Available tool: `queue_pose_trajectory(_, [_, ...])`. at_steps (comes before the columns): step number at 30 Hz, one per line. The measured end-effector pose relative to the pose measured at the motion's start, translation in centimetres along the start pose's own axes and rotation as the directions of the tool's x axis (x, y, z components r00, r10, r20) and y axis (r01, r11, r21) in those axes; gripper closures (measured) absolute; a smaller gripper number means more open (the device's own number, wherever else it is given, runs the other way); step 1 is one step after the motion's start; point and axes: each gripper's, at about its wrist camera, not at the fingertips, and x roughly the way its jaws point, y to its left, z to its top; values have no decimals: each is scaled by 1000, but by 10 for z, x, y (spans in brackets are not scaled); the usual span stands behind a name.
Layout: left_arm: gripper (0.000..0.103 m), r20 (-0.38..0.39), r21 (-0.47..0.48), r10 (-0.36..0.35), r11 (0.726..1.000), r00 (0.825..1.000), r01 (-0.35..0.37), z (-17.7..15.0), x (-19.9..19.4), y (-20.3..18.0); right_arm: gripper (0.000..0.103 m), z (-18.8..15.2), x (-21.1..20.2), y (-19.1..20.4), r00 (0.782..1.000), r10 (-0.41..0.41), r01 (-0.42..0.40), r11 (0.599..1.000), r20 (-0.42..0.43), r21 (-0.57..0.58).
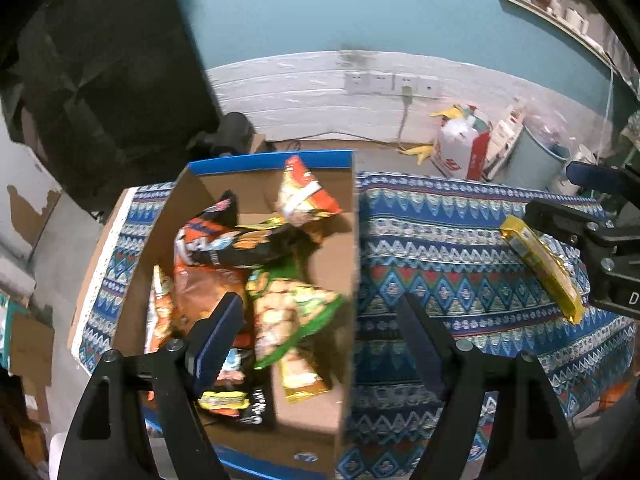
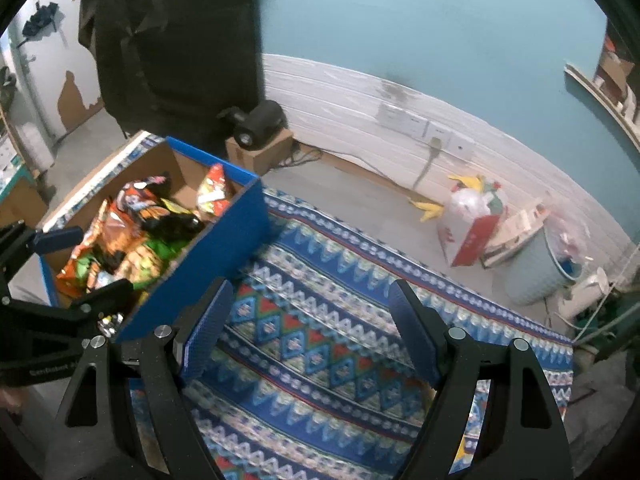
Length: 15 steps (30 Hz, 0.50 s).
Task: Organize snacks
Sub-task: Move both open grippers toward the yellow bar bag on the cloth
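step: mid-sort, we judge | box on patterned tabletop already holds many snack bags | left gripper released, empty, above box's right wall | right gripper released, empty | yellow packet lies by it on cloth | next: we likely grasp packet, carry to box
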Motion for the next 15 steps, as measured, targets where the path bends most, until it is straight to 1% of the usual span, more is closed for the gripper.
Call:
queue_pose_trajectory(4, [23, -9, 37, -19, 999, 1000, 20, 5, 3, -24, 22, -13, -4, -22, 1000, -29, 29, 999, -9, 18])
queue_pose_trajectory(15, [23, -11, 136, -23, 990, 1000, 24, 13, 6, -78, 23, -61, -5, -88, 992, -104, 111, 989, -78, 94])
